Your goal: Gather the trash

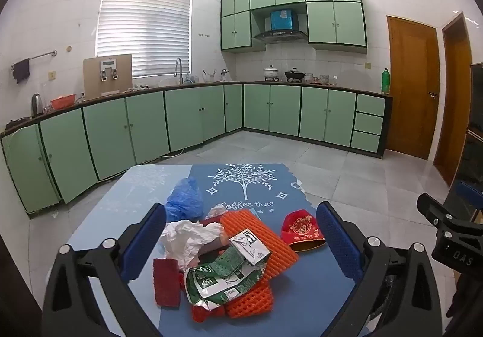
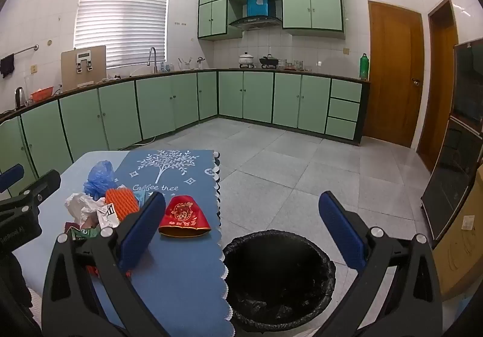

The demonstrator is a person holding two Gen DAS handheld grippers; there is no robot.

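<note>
Left wrist view: our left claw [image 1: 241, 242] gapes wide and empty over the trash pile [image 1: 223, 258] — we'd pinch one piece squarely; right claw [image 2: 241, 231] open too, above the bin [image 2: 279, 279].

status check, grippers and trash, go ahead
Both hand-held grippers open, empty: left, right. Trash pile on table, untouched. Bin beside table, liner in. Nothing blocking.
</note>
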